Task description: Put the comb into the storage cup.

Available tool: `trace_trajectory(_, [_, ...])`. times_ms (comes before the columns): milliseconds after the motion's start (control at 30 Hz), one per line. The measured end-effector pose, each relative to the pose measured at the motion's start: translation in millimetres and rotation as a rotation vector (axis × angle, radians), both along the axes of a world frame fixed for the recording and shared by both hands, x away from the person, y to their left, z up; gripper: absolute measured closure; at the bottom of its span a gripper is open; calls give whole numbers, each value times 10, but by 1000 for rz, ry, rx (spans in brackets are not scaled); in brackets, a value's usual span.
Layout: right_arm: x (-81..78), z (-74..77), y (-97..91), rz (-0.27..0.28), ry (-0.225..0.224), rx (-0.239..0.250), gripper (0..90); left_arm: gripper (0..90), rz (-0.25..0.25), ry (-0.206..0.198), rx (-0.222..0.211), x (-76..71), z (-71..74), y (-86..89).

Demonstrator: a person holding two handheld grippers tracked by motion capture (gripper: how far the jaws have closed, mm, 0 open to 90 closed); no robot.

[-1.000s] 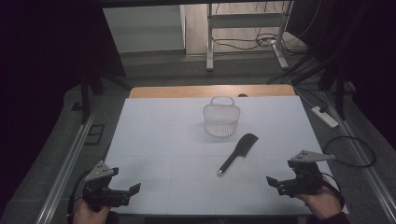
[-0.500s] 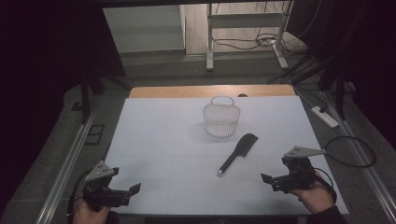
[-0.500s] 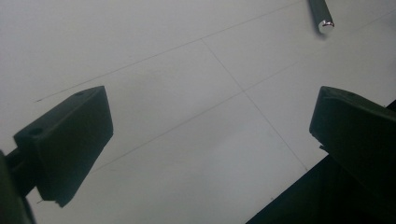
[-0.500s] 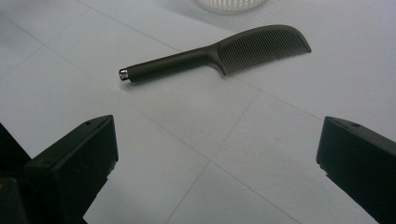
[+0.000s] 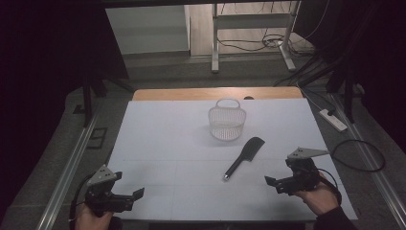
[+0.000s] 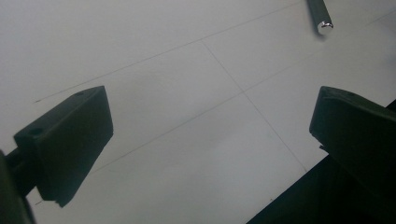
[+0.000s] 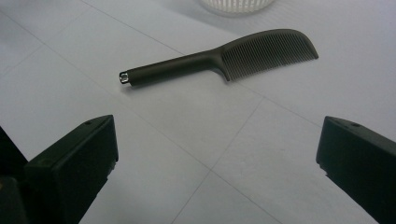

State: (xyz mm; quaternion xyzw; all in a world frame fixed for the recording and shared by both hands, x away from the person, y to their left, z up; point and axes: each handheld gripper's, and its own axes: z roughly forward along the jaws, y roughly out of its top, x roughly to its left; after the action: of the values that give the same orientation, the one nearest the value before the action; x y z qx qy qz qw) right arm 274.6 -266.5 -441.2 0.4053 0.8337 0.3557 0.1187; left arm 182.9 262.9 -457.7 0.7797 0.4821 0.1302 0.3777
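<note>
Right gripper (image 5: 274, 183): has moved in from the bench's right edge toward the comb over the last second; now near the comb's handle end, not touching it. Jaws spread wide, nothing between them.
Left gripper (image 5: 135, 196): unchanged, resting at the near left corner of the bench, well apart from the comb. Jaws spread, empty.
Comb (image 5: 244, 156): black, lying flat on the bench, unmoved. Toothed head points toward the basket, handle end toward the person. In the right gripper view the comb (image 7: 219, 60) lies ahead of the jaws, crosswise to them, handle to the left.
Basket (image 5: 227, 122): white, upright, just beyond the comb's head; appears empty, though the mesh wall hides part of the inside.
Bench (image 5: 158, 143): white sheet, otherwise bare around the comb.
Change noted: the right gripper alone has closed in; comb and basket stayed put.
Assessment: the approach to the comb is under way, the grasp not yet made. The work appears at its opening stage; the comb probably goes to the basket.
Risk: the comb lies low and flat, so the jaws must come down close to the bench to pinch the handle.
</note>
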Motion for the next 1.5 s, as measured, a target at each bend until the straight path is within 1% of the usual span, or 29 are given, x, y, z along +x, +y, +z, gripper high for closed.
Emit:
trace_trajectory(267, [73,13,68,6,1,-23,0,2,1,-1,-1,1,-1,1])
trace_trajectory(533, [130,17,120,12,3,-35,0,1,2,-1,-3,1,-1,1])
trace_trajectory(733, [180,12,164,25,5,-48,0,2,2,0,-4,1,0,3])
trace_trajectory(1000, [252,9,219,39,9,-49,0,2,0,0,-6,4,-1,3])
trace_trajectory(1500, [374,8,316,44,18,-50,0,2,0,0,-13,6,-1,9])
